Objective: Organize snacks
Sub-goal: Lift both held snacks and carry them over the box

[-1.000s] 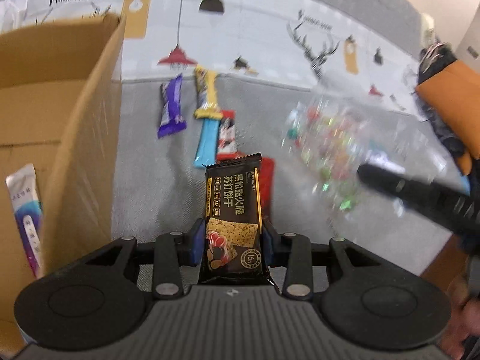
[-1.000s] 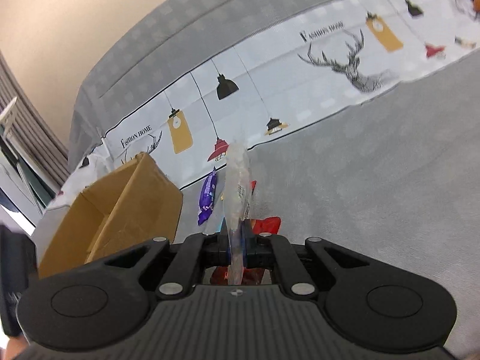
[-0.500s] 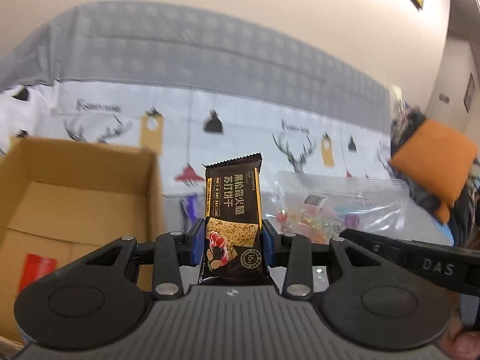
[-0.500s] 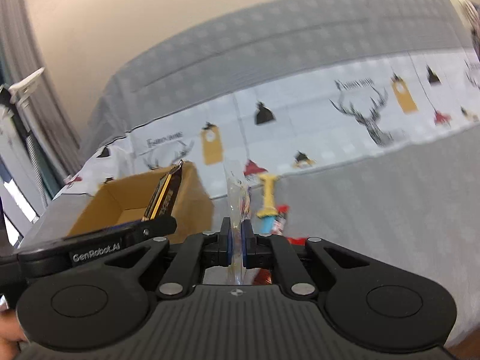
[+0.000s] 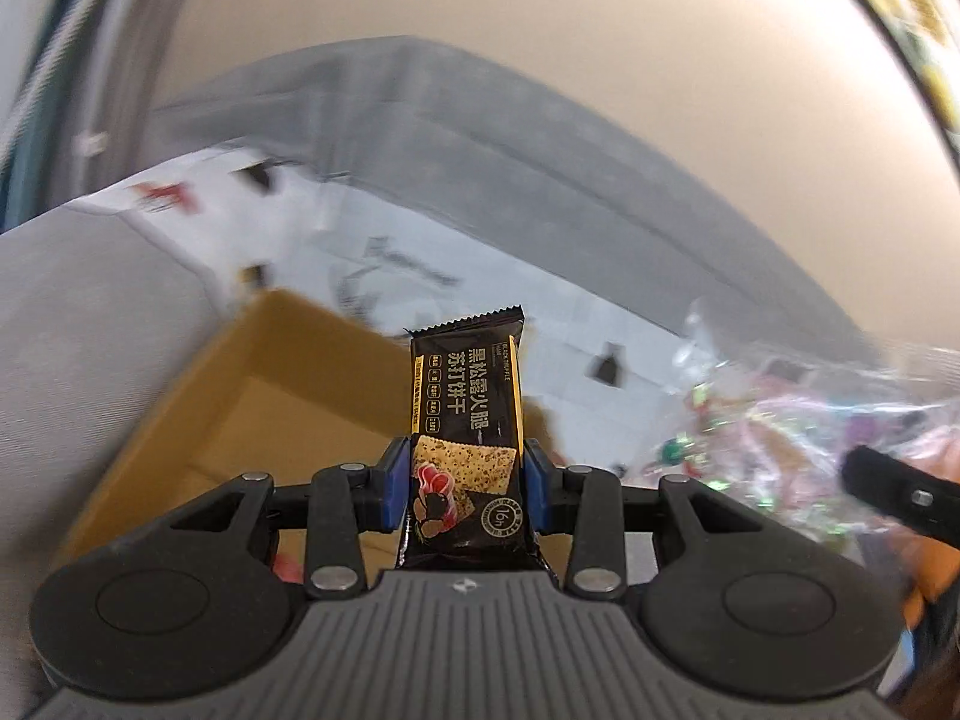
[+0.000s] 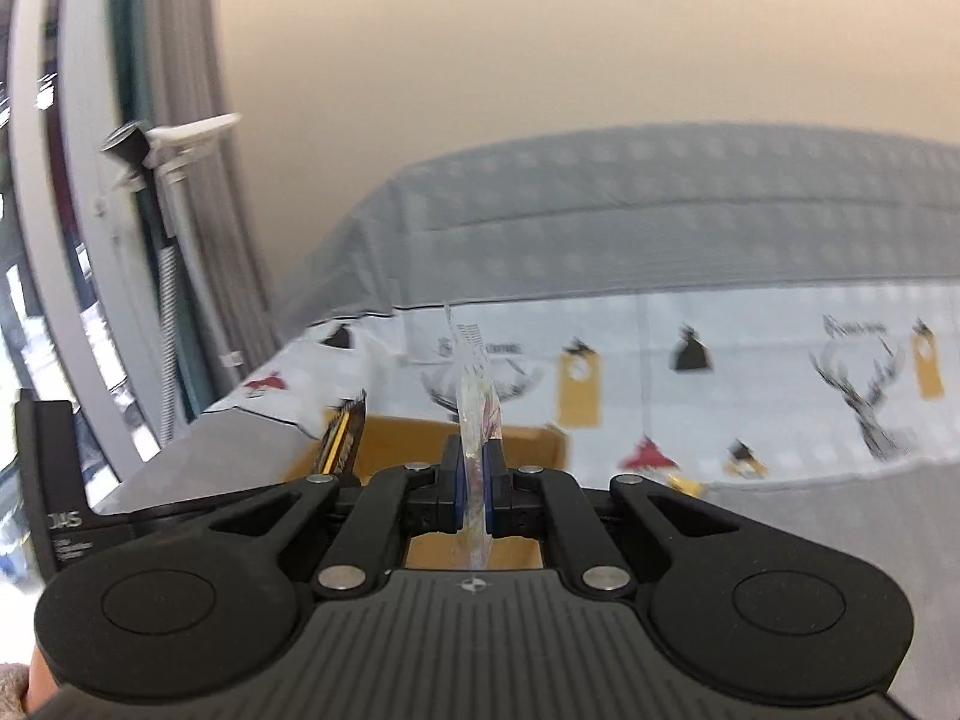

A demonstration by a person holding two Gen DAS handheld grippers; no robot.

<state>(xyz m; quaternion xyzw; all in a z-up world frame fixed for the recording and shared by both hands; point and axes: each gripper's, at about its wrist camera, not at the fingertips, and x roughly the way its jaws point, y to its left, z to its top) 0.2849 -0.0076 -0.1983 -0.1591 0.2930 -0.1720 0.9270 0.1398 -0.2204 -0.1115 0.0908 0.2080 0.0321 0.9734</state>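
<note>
Left tongs (image 5: 467, 483) pinch an upright black cracker packet (image 5: 465, 420); right tongs (image 6: 474, 495) pinch a clear candy bag (image 6: 477, 414), both near an open cardboard box (image 5: 252, 396).

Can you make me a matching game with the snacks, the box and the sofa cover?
Things:
1. cracker packet
2. clear candy bag
3. cardboard box
4. deer-print cover

States:
A. open, beyond both grippers
B. clamped in the left gripper
C. spread over the sofa back
D. pinched in the right gripper

Pairs: 1-B, 2-D, 3-A, 4-C
</note>
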